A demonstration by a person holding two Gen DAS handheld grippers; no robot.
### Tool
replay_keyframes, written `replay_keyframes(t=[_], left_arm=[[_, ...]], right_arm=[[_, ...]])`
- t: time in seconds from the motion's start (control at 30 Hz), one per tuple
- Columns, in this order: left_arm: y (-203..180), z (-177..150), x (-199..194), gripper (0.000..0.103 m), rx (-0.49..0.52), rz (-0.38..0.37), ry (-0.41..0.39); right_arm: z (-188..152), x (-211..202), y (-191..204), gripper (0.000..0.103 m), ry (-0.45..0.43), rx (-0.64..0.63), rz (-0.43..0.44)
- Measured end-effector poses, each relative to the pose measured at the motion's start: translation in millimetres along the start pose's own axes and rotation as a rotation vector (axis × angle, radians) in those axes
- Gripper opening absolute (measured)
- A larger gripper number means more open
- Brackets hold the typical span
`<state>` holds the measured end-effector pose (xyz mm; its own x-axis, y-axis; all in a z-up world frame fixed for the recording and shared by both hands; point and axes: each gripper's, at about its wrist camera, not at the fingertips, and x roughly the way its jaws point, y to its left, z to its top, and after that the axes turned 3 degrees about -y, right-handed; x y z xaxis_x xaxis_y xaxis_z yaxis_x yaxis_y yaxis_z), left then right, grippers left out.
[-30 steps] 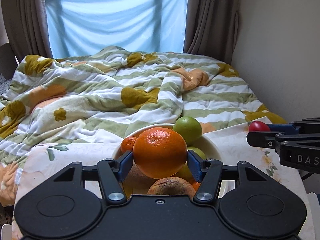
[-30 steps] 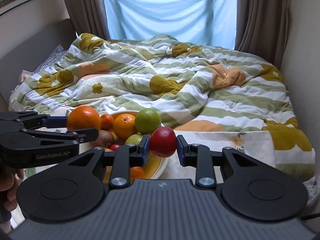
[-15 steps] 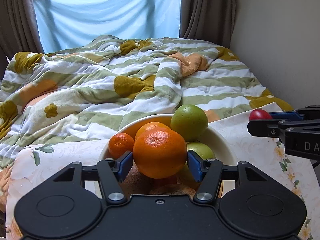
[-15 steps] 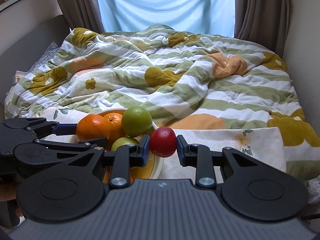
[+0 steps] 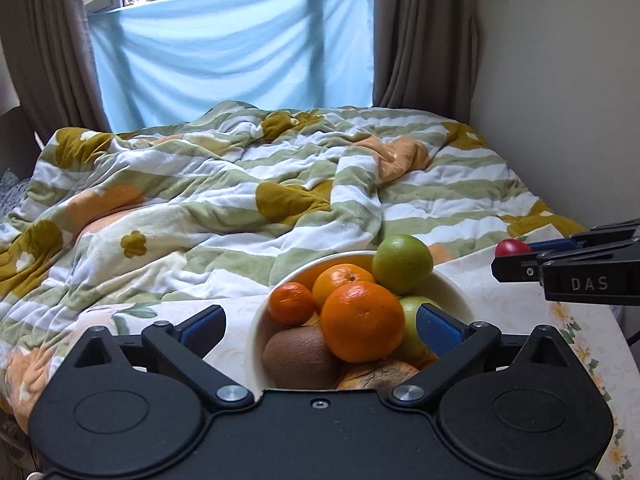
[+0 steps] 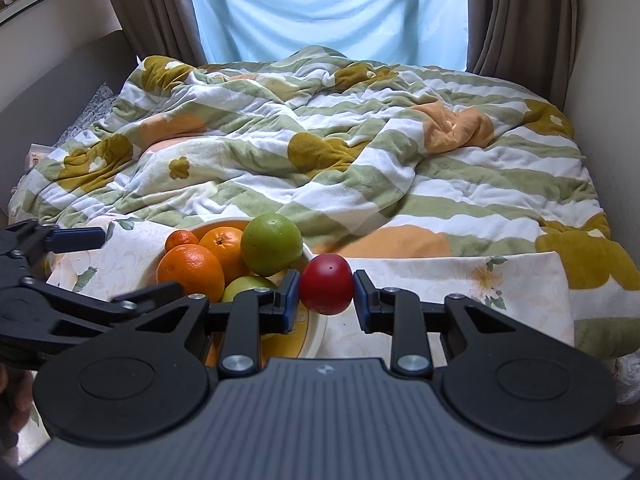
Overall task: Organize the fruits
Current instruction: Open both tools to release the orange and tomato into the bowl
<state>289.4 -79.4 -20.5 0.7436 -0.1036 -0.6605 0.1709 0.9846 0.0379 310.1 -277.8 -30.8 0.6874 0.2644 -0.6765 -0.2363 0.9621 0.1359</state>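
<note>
A cream bowl [image 5: 460, 294] on the floral table holds a large orange [image 5: 362, 322], two smaller oranges, green fruits [image 5: 402, 264] and a kiwi [image 5: 300, 352]. My left gripper [image 5: 320, 326] is open, its fingers spread either side of the bowl's front; the large orange rests on the pile. My right gripper [image 6: 325, 300] is shut on a red fruit [image 6: 326, 290], held just right of the bowl's rim [image 6: 316, 328]. The same orange [image 6: 191, 272] shows in the right wrist view, and the red fruit [image 5: 512, 247] in the left one.
The table wears a floral cloth [image 6: 440, 280]. Behind it lies a bed with a rumpled striped quilt [image 5: 240, 200]. A wall [image 5: 560, 80] stands at the right, curtains and a window at the back.
My left gripper has opened and let go of the large orange, which now lies on the fruit pile. The right gripper still holds the red fruit beside the bowl.
</note>
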Motion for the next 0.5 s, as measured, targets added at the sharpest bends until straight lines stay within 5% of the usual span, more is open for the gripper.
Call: replay_keyframes(t=[0.5], left_arm=[[32, -26, -32, 0.103, -0.097, 0.053, 0.014]], right_arm=[[-12, 16, 40, 0.044, 0.072, -0.065, 0.010]])
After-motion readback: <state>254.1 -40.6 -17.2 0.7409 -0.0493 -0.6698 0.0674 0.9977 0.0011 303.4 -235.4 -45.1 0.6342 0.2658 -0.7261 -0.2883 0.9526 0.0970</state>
